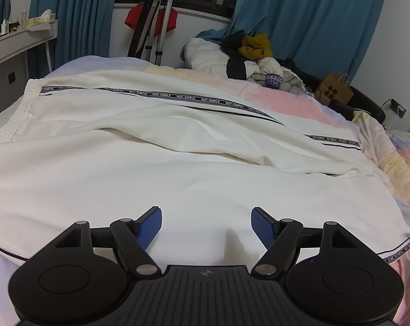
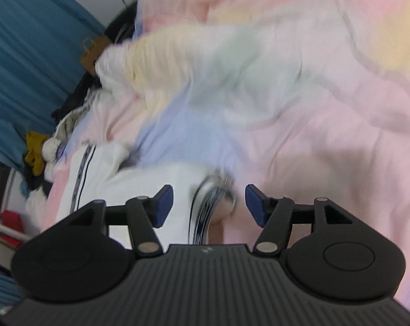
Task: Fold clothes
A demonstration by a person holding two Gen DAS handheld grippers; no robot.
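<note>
Where white trousers (image 1: 177, 146) with lettered side tape lay spread flat across the pastel bed cover (image 1: 300, 100), left claw (image 1: 206, 226) hung just above the cloth, blue pads apart and gripping nothing. Right claw (image 2: 209, 203) likewise spread and empty over what looked, through blur, like a striped hem (image 2: 205, 212). Beyond: heaped clothes (image 1: 248, 54), teal curtains (image 1: 300, 13).

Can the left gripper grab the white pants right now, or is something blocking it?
Probably yes. The left gripper is open with the white pants spread flat on the bed right under its fingers, and nothing lies between them. Pinching flat fabric may need a fold or edge.
</note>
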